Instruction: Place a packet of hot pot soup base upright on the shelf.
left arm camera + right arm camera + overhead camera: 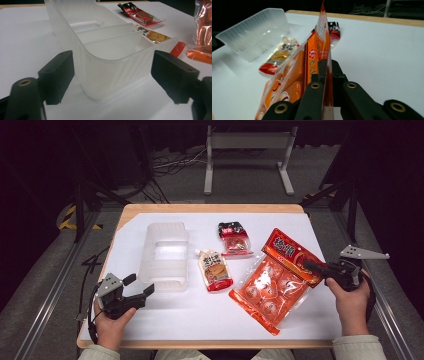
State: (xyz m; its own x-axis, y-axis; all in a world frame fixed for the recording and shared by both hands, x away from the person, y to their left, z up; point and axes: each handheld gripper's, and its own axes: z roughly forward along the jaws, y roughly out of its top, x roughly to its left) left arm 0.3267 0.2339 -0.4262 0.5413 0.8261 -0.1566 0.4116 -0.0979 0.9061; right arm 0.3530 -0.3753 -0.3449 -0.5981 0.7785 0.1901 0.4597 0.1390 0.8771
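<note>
Jaws of the right gripper (311,266) are pressed together on the red top edge of the orange snack bag (272,282); in the right gripper view the bag's header (322,50) stands up thin and vertical between the two black jaws, clamped with no gap on either side. In the high view that corner of the bag is lifted off the white table cover (325,320), while the bag's lower end, with its round orange pieces, slopes down toward the person's side of the table.

The left gripper (140,287) sits at the near left of the table with its jaws spread wide and nothing between the pads. In the left gripper view the two black jaws (112,72) stand either side of the near rounded end of the clear plastic tray (105,62) without touching it; the tray's inner dividers show through its ribbed wall.

Between tray and bag lies a small pouch (215,270) with a red bottom edge, flat on the cover. Beyond it, farther from the person, lies a smaller dark-and-red packet (234,239), also flat.
</note>
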